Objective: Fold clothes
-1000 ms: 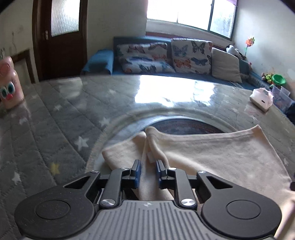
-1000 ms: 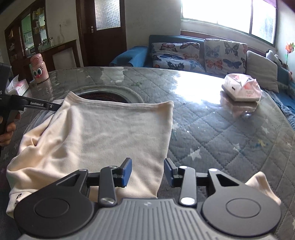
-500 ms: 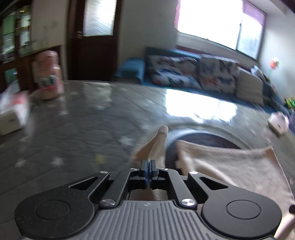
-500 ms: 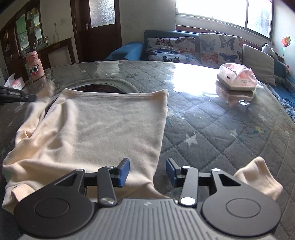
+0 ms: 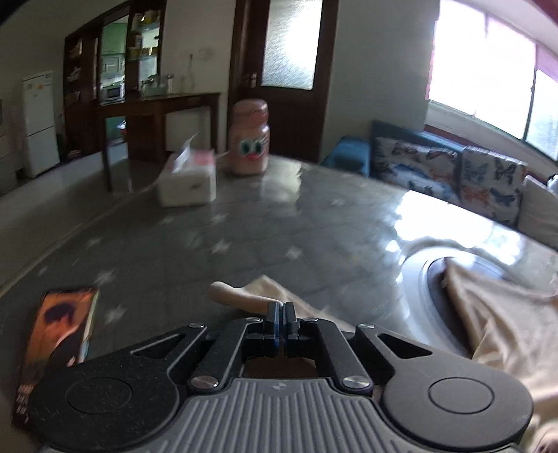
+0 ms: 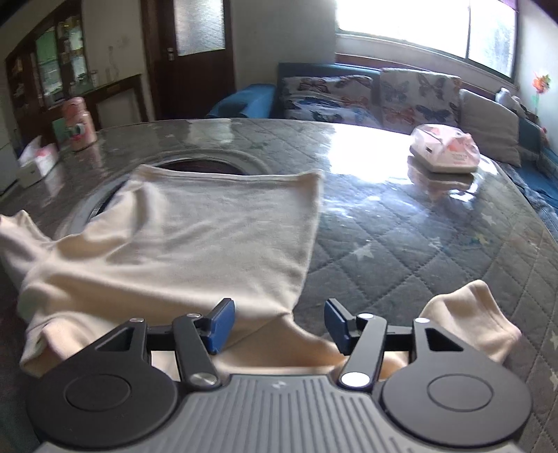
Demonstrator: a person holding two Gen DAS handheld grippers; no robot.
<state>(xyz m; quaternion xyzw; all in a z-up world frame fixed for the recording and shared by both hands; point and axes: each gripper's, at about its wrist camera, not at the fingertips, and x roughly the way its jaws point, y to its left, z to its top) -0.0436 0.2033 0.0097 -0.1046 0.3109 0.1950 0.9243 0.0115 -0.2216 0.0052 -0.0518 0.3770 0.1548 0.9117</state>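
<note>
Left wrist view: left gripper (image 5: pixel 281 310), jaws pressed together on a sleeve of the cream garment (image 5: pixel 502 334), which trails off to the right over the quilted table (image 5: pixel 244 237). A book (image 5: pixel 59 334) lies near left; tissue box (image 5: pixel 186 181) and pink bottle (image 5: pixel 249 137) stand far. Right wrist view: right gripper (image 6: pixel 277 322), jaws just been opening, standing apart over the garment's near edge without pressing it. A pink packet (image 6: pixel 444 153) lies far right.

Behind your table you have a dark wooden door (image 5: pixel 291 69) with frosted glass, a blue sofa (image 6: pixel 324 87) with butterfly cushions (image 6: pixel 416 94), and a wide window (image 6: pixel 425 24) giving strong daylight. A white fridge (image 5: pixel 38 122) stands far left.
</note>
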